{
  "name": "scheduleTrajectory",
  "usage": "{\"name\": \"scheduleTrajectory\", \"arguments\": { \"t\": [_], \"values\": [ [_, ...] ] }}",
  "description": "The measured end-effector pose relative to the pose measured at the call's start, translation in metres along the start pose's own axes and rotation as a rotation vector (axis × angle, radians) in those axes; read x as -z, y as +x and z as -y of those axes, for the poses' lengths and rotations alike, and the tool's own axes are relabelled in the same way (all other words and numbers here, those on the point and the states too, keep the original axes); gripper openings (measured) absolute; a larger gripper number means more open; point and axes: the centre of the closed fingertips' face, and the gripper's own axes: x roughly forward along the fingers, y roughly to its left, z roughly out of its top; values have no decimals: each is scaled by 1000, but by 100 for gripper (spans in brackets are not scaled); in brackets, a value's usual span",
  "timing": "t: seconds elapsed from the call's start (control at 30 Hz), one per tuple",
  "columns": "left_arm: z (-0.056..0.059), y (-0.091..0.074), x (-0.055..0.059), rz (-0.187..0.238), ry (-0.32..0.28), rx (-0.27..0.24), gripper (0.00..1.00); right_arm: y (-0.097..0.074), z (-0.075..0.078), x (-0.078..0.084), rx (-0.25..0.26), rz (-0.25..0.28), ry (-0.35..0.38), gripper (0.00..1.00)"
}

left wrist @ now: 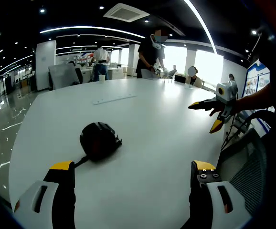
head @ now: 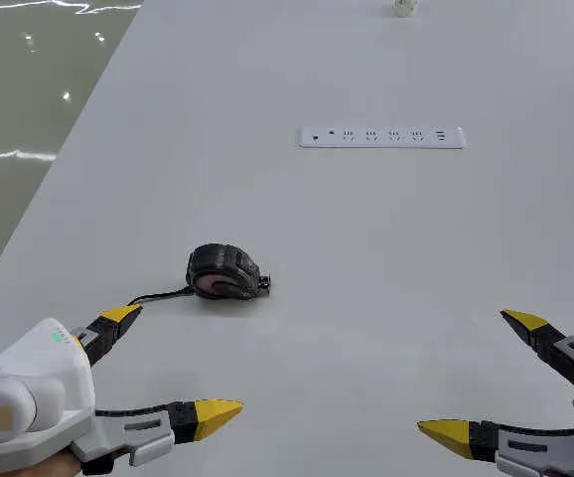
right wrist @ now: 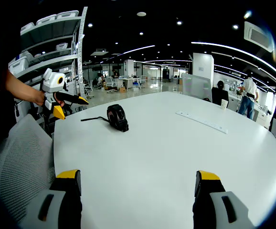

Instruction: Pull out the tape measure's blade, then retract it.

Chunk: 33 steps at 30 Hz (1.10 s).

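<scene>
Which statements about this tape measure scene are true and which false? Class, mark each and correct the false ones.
1. The tape measure lies on the white table. True.
2. The left gripper is clamped on the tape measure. False: it is open, short of it, touching nothing.
3. The right gripper is open and holds nothing. True.
4. The tape measure is pulled out across the table. False: it is wound in; only a black strap trails from it.
5. A power strip lies beyond the tape measure. True.
</scene>
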Motion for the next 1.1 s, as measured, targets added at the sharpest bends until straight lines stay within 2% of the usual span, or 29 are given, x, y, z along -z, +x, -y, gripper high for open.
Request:
{"name": "scheduleTrajectory", "arguments": {
  "t": [0.13, 0.2, 0.83, 1.1],
  "values": [
    [3, 0, -2, 0, -13, 6, 99, 0, 0, 0, -3, -3, -2, 99],
    [2, 0, -2, 0, 1, -3, 99, 0, 0, 0, -3, -3, -2, 99],
    [-5, -1, -2, 0, -15, -19, 99, -2, -1, 2, -4, -8, 0, 99],
    [-3, -1, -4, 1, -27, -12, 99, -1, -1, 2, -2, -5, 2, 99]
  ]
}}
